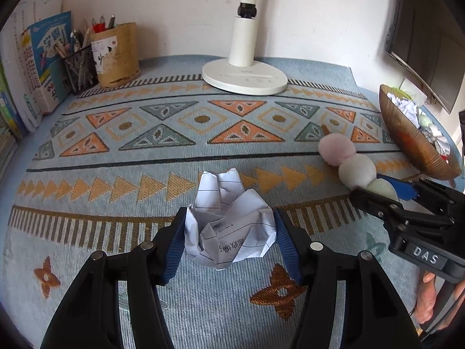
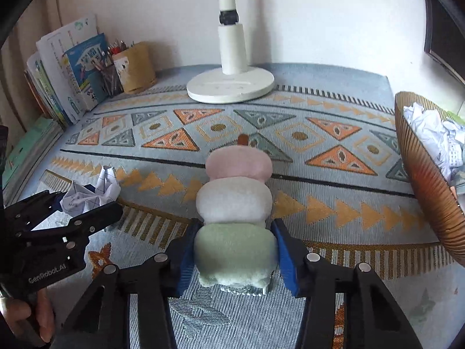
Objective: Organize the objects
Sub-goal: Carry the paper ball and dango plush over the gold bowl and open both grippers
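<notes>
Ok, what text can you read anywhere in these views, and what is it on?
"DAS": label on the right tool.
"GenRobot.AI": body of the left tool.
Crumpled paper: handwriting, unreadable.
Books: Chinese cover titles, too blurred to read.
Cardboard pen holder: sticker print, too small.

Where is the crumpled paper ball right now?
The crumpled paper ball sits on the patterned mat, between the left gripper's fingers, left of the plush dango skewer.
</notes>
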`<state>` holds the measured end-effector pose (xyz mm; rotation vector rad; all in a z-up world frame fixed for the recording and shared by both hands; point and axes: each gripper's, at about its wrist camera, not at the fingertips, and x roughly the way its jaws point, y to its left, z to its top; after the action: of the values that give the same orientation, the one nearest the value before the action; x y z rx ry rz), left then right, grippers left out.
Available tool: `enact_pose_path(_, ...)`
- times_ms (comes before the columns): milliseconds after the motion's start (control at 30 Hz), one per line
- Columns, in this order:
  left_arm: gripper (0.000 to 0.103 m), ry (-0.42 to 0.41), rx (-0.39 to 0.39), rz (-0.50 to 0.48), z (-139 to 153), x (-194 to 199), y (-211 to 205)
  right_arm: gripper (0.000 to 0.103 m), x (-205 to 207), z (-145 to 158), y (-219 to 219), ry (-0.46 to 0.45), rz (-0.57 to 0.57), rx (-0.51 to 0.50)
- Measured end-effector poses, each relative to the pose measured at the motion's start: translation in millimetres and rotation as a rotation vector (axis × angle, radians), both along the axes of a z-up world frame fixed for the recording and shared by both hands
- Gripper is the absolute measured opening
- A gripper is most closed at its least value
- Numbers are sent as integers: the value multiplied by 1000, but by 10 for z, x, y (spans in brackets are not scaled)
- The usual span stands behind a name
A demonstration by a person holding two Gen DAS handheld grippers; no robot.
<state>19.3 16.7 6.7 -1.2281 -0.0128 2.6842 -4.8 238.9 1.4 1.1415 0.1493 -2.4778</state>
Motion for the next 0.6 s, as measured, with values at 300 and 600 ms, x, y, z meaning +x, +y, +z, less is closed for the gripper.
enact_pose_path(300, 55, 31, 65, -10, 303, -84, 277, 48, 191, 353, 584, -38, -74, -162)
enact_pose_path(600, 55, 202, 171, -309, 1215, -228, 1683, 48, 124, 1393, 1941, 197, -435, -150)
